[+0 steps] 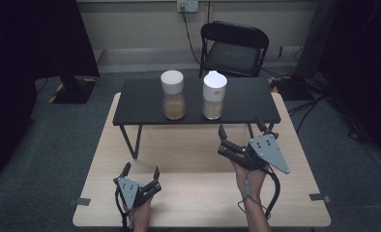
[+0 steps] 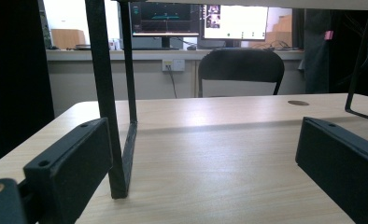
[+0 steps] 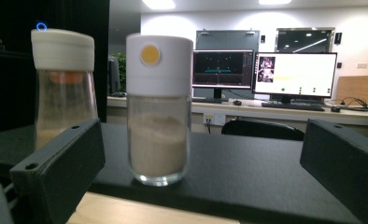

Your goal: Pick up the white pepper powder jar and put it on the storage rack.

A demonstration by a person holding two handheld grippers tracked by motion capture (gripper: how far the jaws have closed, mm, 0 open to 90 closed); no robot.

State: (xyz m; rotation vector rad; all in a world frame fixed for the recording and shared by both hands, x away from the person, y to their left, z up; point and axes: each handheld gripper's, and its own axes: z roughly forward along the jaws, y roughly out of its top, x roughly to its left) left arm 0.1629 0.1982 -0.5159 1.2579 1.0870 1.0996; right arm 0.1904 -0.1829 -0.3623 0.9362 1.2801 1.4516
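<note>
Two jars stand on the black shelf (image 1: 145, 104) that rises over the far half of the bench (image 1: 198, 193). In the high view they are in the upper middle of the frame, side by side but apart. One is the jar with the yellow dot (image 1: 213, 95), the other the jar with the ribbed cap (image 1: 172, 94).

From my right gripper (image 1: 241, 129) the dotted jar lies straight ahead and a little toward the left of the frame. In the right gripper view this jar (image 3: 159, 109) stands upright between my two black jaws but beyond their tips, somewhat nearer to the left one. The ribbed jar (image 3: 63, 84) is at the upper left of that frame, partly behind the jaw. The long axis of the dotted jar is vertical, so I judge that a level approach from the front, with one jaw passing each side of the glass, is what fits. The jaws are wide apart and hold nothing.

My left gripper (image 1: 140, 172) sits low in the lower left of the high view, well apart from both jars. Its jaws are also spread and empty, and its own view looks under the shelf, past a shelf leg (image 2: 105, 98). So the right hand is clearly the nearer one to the dotted jar.
</note>
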